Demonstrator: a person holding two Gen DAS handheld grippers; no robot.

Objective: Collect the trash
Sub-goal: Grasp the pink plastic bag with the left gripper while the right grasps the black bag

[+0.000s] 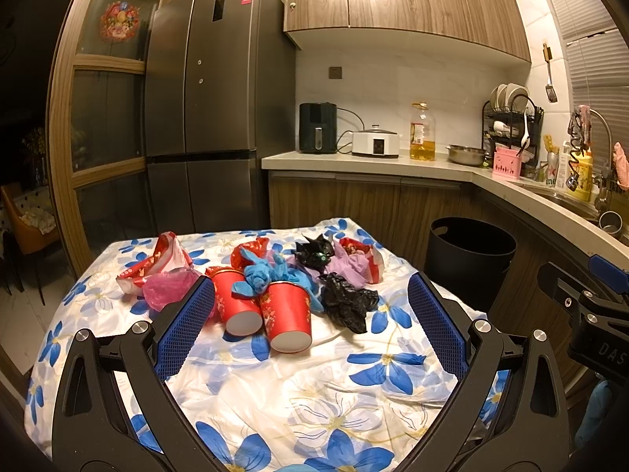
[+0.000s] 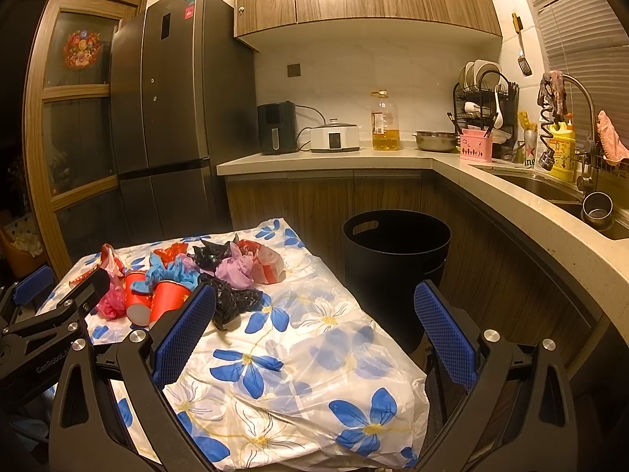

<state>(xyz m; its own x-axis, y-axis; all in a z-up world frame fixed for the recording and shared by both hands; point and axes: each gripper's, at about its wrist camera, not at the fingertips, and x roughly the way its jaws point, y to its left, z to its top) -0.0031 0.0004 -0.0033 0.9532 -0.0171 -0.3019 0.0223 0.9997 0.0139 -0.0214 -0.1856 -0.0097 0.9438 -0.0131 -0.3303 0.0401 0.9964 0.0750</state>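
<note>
Your left gripper (image 1: 310, 306) sits nearest the lens, jaws spread wide, nothing between the blue pads (image 1: 184, 330). Your right gripper (image 2: 314, 326) is the same: wide apart, empty, hovering over the near right edge of the table (image 2: 298, 393).

Trash is all clustered at 12 o'clock from the left gripper, on the far half of the floral cloth:
- two red paper cups (image 1: 267, 310) lying on their sides, mouths toward you, touching each other
- blue crumpled plastic (image 1: 263, 279) draped over the cups
- black crumpled bag (image 1: 346, 306) just right of the cups, at 1 o'clock
- pink bag (image 1: 165, 287) at 11 o'clock, just beside the left finger
- red-and-white wrapper (image 1: 157, 263) behind the pink bag
- second black wad (image 1: 314, 253), purple plastic (image 1: 354, 267) and another red wrapper (image 1: 365, 255) at the back

Black bin (image 2: 397, 267) stands on the floor off the table's right side, at 1 o'clock from the right gripper. From here I can't see into it, so I can't tell whether anything is in it.

Progress, as I read it: essentially at the start. The pile looks untouched and neither claw holds anything. Everything listed is left to move. Cups or the black bag look like the closest picks.
</note>
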